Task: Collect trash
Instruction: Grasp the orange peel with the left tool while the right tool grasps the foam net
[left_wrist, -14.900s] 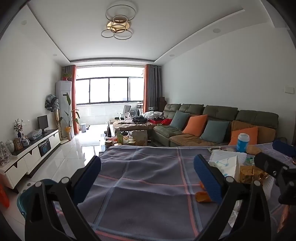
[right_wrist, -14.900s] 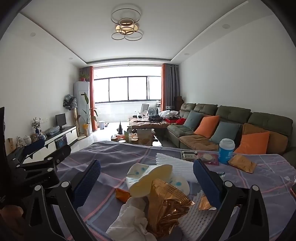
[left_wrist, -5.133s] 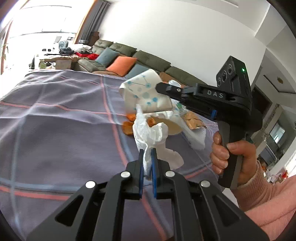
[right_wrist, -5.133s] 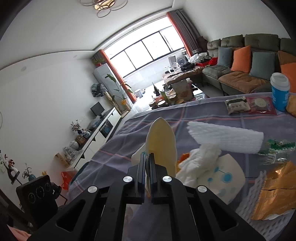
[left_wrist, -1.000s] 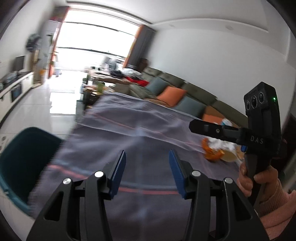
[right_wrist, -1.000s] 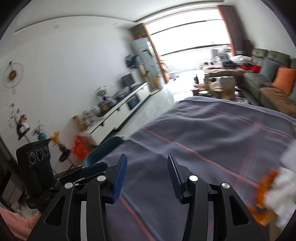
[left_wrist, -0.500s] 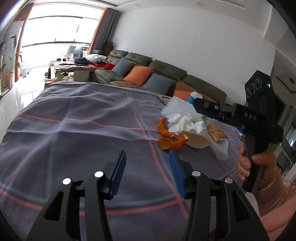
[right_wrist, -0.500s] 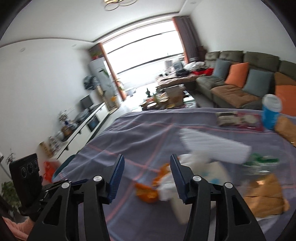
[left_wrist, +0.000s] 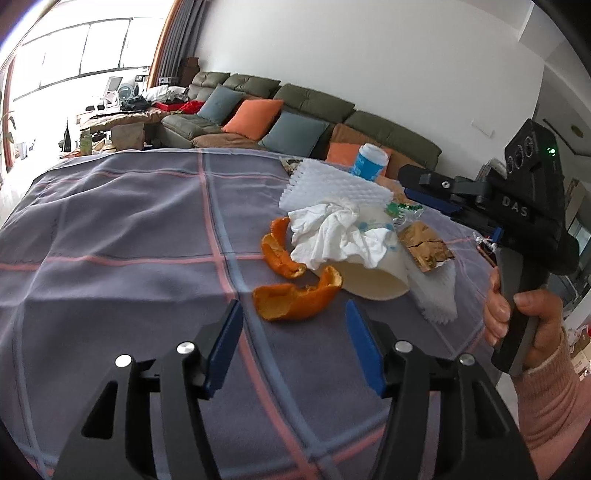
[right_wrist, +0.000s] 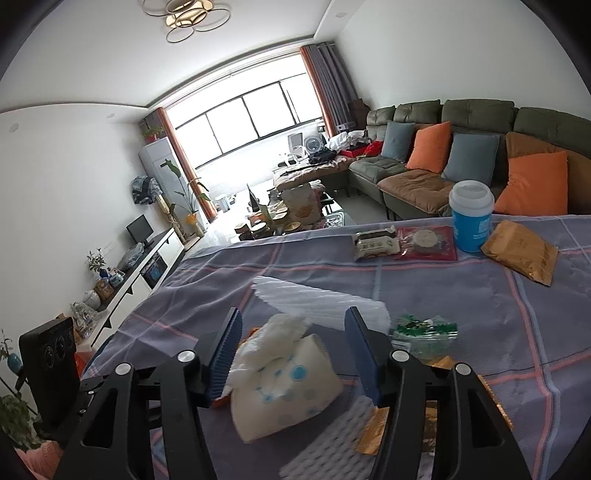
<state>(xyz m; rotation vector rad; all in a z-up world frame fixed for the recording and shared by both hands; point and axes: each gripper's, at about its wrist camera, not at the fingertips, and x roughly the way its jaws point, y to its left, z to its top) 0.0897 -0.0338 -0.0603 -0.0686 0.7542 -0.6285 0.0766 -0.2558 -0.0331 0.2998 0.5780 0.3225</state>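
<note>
blue cup (right_wrist: 471, 218), snack packets (right_wrist: 404, 242), gold wrapper (right_wrist: 521, 253) beyond trash pile (left_wrist: 343, 240)

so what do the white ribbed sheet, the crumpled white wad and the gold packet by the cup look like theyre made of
White ribbed sheet: looks like soft foam netting, matte, with a raised mesh pattern and scalloped edge.
Crumpled white wad: probably tissue paper, matte, with soft irregular creases.
Gold packet: seemingly metallised foil wrapper, shiny, with sharp crinkles and a torn edge.
</note>
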